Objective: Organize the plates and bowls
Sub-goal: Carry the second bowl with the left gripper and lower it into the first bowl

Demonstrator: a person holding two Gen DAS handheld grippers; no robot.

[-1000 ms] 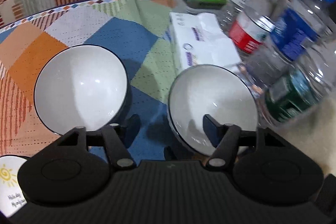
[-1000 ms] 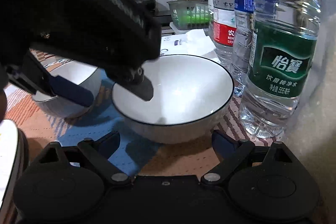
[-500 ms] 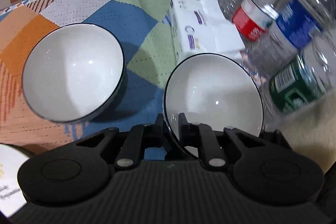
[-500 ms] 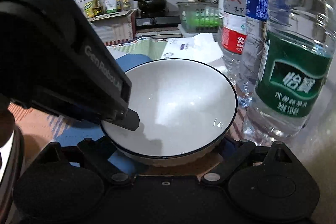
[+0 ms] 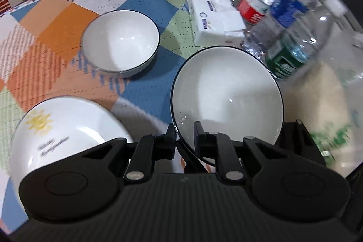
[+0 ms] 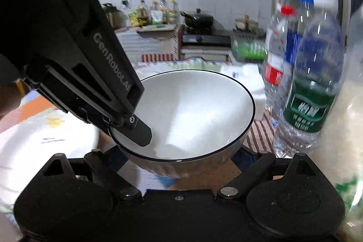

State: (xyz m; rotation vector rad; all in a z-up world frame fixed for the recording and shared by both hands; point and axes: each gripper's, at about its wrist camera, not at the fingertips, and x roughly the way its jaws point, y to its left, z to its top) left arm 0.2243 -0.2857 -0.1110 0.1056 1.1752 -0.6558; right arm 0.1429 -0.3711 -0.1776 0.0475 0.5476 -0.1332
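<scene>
Item: white bowl [image 5: 226, 92], dark rim, clamped at near rim by left gripper [image 5: 185, 136] (one finger inside, one outside), tilted, held above checked cloth [image 5: 145, 3] beside water bottles [image 5: 292, 22]. Right gripper [image 6: 179, 165]: jaws spread wide under bowl; contact cannot be told. Second bowl [image 5: 120, 40] and sun-print plate [image 5: 68, 126] rest on cloth.

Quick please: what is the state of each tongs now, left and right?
Left tongs: closed on the rim of the white black-rimmed ceramic bowl.
Right tongs: open around that bowl, not pressing it.
</scene>
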